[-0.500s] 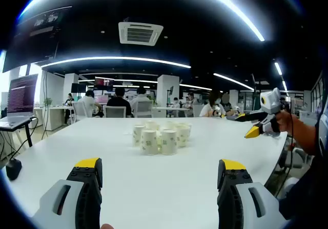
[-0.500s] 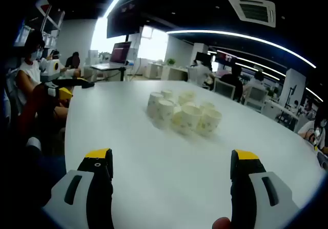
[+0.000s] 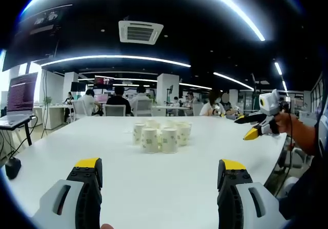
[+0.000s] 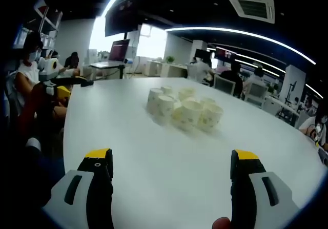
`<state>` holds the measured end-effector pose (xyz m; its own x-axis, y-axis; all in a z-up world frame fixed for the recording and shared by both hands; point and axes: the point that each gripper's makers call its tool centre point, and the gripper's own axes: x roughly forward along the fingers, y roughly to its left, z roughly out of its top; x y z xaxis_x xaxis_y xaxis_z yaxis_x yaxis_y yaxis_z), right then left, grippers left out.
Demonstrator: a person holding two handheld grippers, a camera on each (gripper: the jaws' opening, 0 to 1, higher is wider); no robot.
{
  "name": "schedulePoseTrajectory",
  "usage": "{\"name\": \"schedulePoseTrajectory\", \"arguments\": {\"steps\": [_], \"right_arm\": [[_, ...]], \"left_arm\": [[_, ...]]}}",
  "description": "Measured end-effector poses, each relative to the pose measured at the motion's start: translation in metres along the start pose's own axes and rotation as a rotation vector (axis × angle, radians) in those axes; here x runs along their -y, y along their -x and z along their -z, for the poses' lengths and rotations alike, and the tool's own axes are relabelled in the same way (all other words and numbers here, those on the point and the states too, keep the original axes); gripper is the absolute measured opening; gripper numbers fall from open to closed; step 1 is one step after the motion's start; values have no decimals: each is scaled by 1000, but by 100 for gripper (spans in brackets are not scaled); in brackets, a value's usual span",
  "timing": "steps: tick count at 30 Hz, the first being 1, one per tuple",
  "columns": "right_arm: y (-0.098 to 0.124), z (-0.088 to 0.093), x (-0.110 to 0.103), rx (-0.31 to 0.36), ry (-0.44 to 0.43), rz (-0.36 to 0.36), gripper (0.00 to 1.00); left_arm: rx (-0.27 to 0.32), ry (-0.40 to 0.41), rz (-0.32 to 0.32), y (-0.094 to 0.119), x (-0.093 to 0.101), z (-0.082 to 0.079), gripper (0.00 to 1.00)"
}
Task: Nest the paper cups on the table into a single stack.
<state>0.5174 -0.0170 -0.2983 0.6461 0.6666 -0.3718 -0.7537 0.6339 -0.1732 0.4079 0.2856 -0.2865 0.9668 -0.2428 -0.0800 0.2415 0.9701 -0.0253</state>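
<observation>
A: Left gripper view, item one?
B: Left gripper [image 3: 160, 188], jaws spread wide, yellow tips, nothing between them, above the near edge of the white table [image 3: 61, 152].

A: Item two?
B: Paper cups [image 3: 160, 136], white with a pale printed pattern, upright, bunched touching one another near the middle of the table, well apart from the jaws. None visibly nested. Against the frame half a second back, the cluster sits slightly higher in the view; the whole picture has shifted, so that is the camera.

A: Item three?
B: Right gripper [image 3: 250, 126], held in a hand [image 3: 287, 125] off the table's right edge, beak parted, empty. It sits a little higher in the view than before.

A: Background?
B: Seated people [image 3: 119, 102] at desks beyond the far edge; a ceiling vent [image 3: 140, 33] overhead; a monitor [image 3: 21, 93] at left.

A: Right gripper view, item one?
B: Right gripper [image 4: 173, 188], jaws wide apart, holding nothing, over the near edge of the table [image 4: 102, 131].

A: Item two?
B: The cup cluster [image 4: 184, 111], mid-table, unstacked, sharper and marginally nearer than before.

A: Item three?
B: Left gripper [image 4: 64, 88], beyond the table's left edge; from here I cannot tell its jaw state.
</observation>
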Motion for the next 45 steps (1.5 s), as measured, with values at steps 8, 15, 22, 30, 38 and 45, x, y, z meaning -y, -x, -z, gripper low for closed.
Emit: {"name": "schedulePoseTrajectory", "arguments": {"steps": [8, 15, 22, 30, 38, 45], "right_arm": [[-4, 1, -3, -7, -1, -4, 99], [-4, 5, -5, -14, -6, -1, 99], [-6, 9, -4, -26, -14, 11, 99], [-20, 12, -17, -40, -13, -14, 99], [-20, 12, -17, -38, -12, -15, 99], [-18, 17, -17, -45, -23, -10, 99]], "left_arm": [[3, 0, -5, 3, -1, -1, 99], [6, 0, -6, 3, -2, 0, 99], [-1, 12, 3, 1, -4, 4, 99], [12, 23, -6, 4, -11, 2, 99], [15, 22, -7, 5, -11, 1, 99], [10, 18, 1, 5, -9, 2, 99]]}}
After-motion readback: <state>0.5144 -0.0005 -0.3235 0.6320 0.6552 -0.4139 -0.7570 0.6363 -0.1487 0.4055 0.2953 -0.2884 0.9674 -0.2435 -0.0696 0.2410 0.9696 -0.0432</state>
